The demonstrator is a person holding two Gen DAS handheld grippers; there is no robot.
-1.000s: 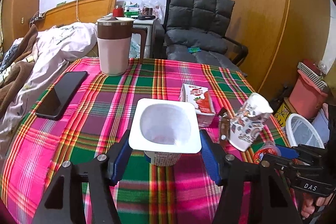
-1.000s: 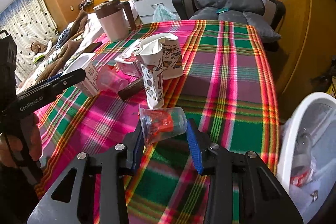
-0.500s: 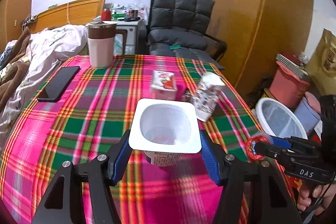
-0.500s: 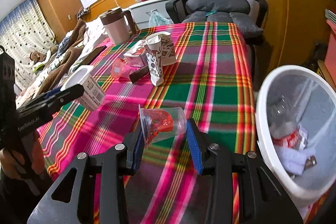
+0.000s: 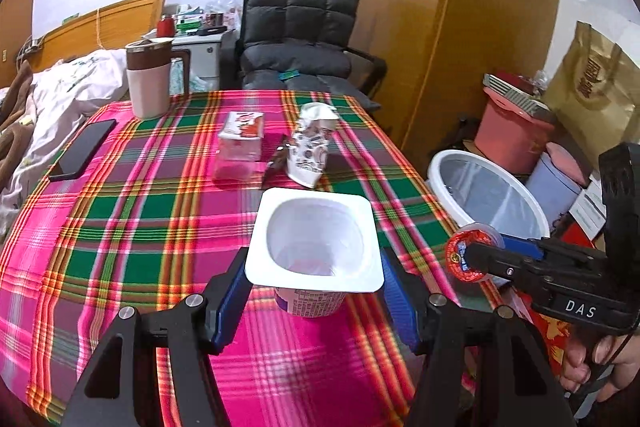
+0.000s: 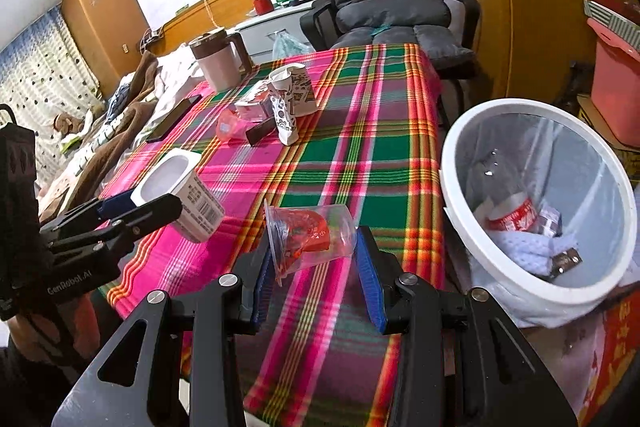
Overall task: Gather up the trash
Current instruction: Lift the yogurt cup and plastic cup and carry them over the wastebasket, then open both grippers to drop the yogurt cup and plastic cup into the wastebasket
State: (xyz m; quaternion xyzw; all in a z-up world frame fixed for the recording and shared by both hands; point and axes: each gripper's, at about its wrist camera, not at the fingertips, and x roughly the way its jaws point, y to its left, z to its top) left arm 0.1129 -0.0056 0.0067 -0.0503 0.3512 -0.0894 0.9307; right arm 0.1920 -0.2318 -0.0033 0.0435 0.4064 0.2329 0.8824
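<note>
My left gripper (image 5: 316, 291) is shut on a white yogurt cup (image 5: 316, 235), held above the plaid tablecloth (image 5: 140, 219); it also shows in the right wrist view (image 6: 180, 195). My right gripper (image 6: 316, 267) is shut on a clear plastic cup with a red wrapper inside (image 6: 312, 235), near the table's right edge; in the left wrist view this cup (image 5: 468, 255) is beside the white trash bin (image 5: 484, 187). The bin (image 6: 452, 163) holds some trash. A crumpled paper cup (image 5: 312, 147), a small carton (image 5: 242, 131) and a dark wrapper (image 5: 276, 159) lie mid-table.
A pink jug (image 5: 148, 83) and a black phone (image 5: 82, 149) sit at the table's far left. A pink plastic piece (image 6: 230, 125) lies by the carton. A grey chair (image 5: 296, 43) stands behind the table. Buckets and a gold bag (image 5: 592, 95) crowd the right.
Both grippers have pulled back toward the near right of the table with their cups. The trash bin has come closer and larger in both views.
</note>
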